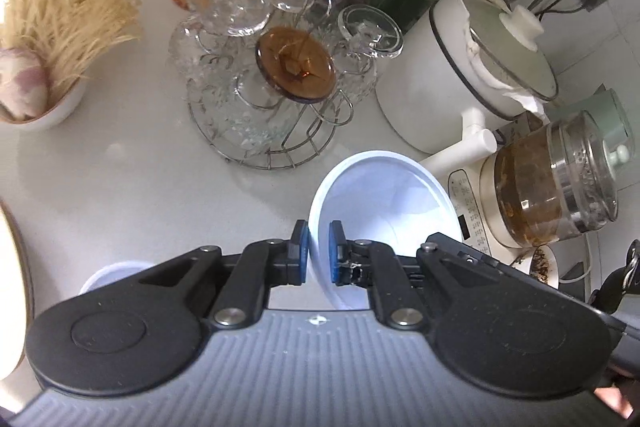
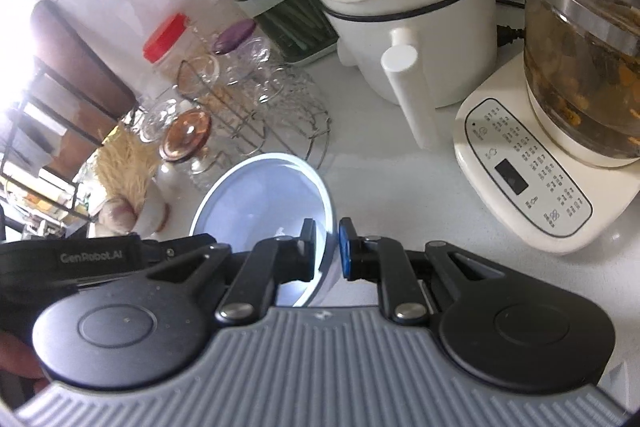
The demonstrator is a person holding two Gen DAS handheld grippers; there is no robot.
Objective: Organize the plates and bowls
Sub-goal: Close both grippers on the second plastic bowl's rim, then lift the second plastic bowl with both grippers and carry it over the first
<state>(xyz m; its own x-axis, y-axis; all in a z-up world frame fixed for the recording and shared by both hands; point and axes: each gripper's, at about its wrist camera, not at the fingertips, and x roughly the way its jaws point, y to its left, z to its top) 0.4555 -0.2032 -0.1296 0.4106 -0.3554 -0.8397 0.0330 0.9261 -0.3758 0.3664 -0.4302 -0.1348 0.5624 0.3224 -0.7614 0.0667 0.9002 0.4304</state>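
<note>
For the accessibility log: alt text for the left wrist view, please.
The left gripper pinches the rim of a white bowl over a pale counter. Behind stand a wire rack of glasses and a white pot.

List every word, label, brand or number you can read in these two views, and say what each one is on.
"GenRobot.AI": on the black body of the left gripper, seen in the right wrist view.
Cream kettle base: rows of small marks and icons around a dark display, too small to read.
Same panel in the left wrist view: blurred, unreadable.
Nothing else carries readable text.
</note>
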